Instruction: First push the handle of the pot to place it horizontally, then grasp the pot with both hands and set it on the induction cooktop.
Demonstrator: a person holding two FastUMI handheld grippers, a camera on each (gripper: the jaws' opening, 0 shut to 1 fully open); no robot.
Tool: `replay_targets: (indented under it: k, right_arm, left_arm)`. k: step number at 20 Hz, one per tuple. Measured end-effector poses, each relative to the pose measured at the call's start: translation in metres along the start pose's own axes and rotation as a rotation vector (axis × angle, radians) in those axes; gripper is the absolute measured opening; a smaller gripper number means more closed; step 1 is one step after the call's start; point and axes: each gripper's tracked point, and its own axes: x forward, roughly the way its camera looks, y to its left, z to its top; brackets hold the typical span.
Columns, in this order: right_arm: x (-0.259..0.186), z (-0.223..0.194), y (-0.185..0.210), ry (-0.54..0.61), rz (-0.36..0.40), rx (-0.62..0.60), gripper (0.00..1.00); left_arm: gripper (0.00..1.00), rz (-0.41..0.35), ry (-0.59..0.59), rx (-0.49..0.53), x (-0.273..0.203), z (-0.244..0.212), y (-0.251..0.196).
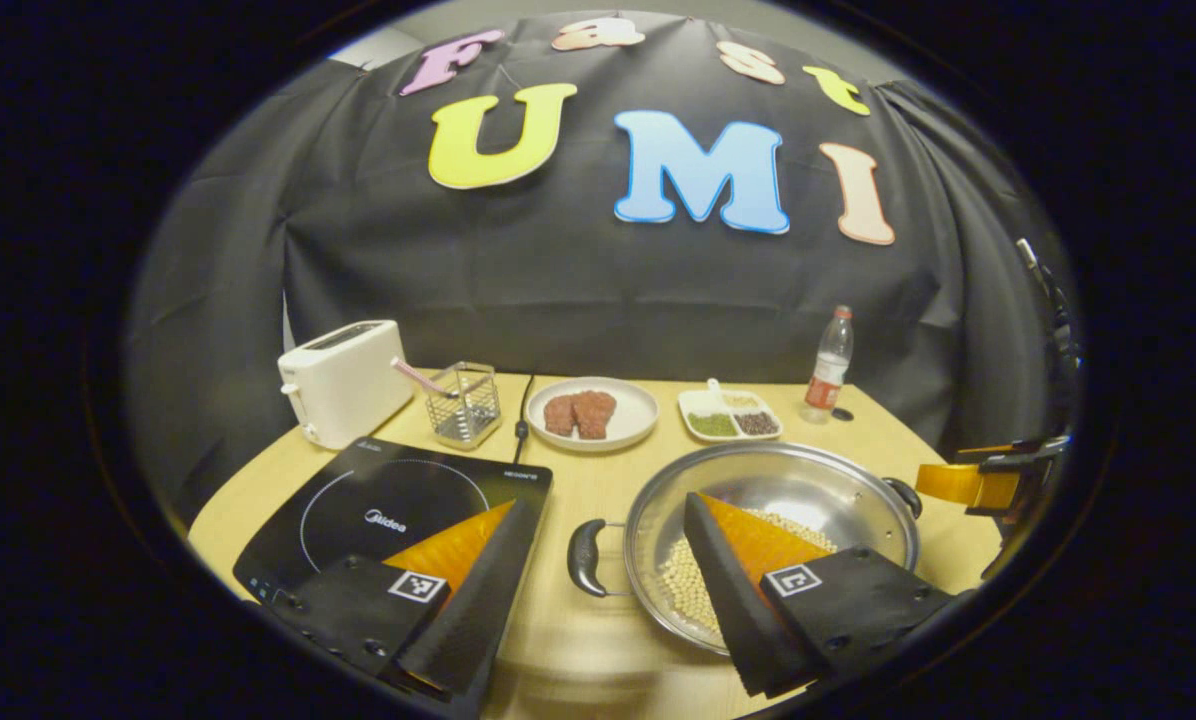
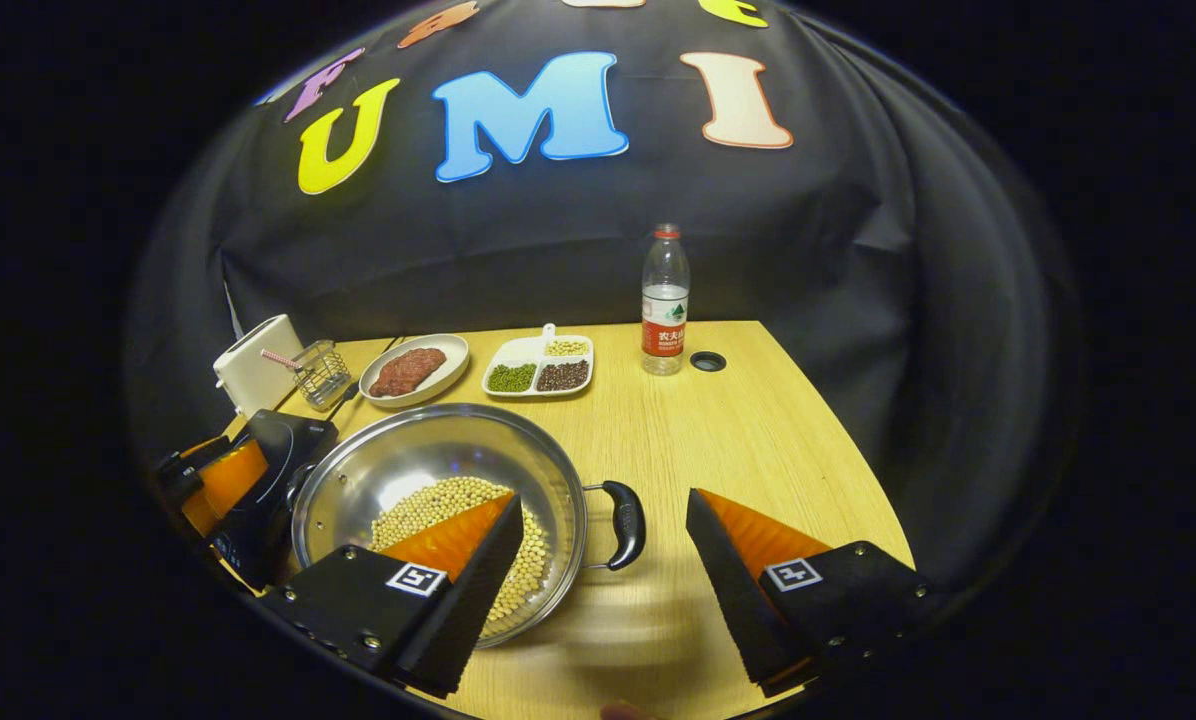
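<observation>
pot (image 1: 773, 520) lower right on bench (image 1: 578, 640), cooktop (image 1: 398, 510) beside | left tongs (image 1: 598, 600) and right tongs (image 2: 598, 590) wide open, empty, each straddling a handle | advice: close both on handles together, lift level.

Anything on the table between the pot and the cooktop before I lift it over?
Nothing visible. The pot sits beside the cooktop with only bare table between them; the wire basket and plate stand farther back.
</observation>
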Motion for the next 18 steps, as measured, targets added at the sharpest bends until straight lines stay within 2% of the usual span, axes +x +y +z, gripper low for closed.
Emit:
replay_targets:
  k: [1, 2, 11, 12, 13, 14, 15, 16, 17, 18]
  right_arm:
    - [0.003, -0.001, 0.001, 0.004, 0.007, -0.007, 1.0]
    - [0.006, -0.002, 0.002, 0.01, 0.011, -0.015, 1.0]
    - [0.04, -0.024, -0.001, 0.104, 0.026, -0.022, 1.0]
    - [0.044, -0.027, -0.001, 0.116, 0.023, -0.021, 1.0]
    - [0.047, -0.029, -0.002, 0.131, 0.022, -0.016, 1.0]
    - [0.049, -0.033, -0.002, 0.146, 0.02, -0.008, 1.0]
    - [0.052, -0.035, -0.002, 0.159, 0.02, 0.0, 1.0]
    - [0.054, -0.038, -0.002, 0.171, 0.018, 0.007, 1.0]
    - [0.056, -0.039, -0.002, 0.181, 0.017, 0.01, 1.0]
    - [0.058, -0.042, -0.002, 0.188, 0.015, 0.011, 1.0]
  left_arm:
    - [0.95, 0.0, 0.023, -0.001, 0.007, -0.007, -0.001]
    - [1.0, 0.003, 0.046, -0.001, 0.013, -0.014, -0.001]
    - [1.0, 0.059, 0.185, -0.02, 0.046, -0.058, 0.013]
    - [0.96, 0.059, 0.198, -0.028, 0.049, -0.062, 0.013]
    - [1.0, 0.065, 0.208, -0.031, 0.051, -0.065, 0.013]
    - [0.96, 0.061, 0.214, -0.03, 0.054, -0.067, 0.011]
    - [1.0, 0.062, 0.225, -0.025, 0.055, -0.068, 0.01]
    - [0.92, 0.059, 0.237, -0.017, 0.056, -0.071, 0.007]
    - [0.92, 0.055, 0.242, -0.014, 0.059, -0.072, 0.005]
    - [1.0, 0.051, 0.248, -0.011, 0.06, -0.073, 0.003]
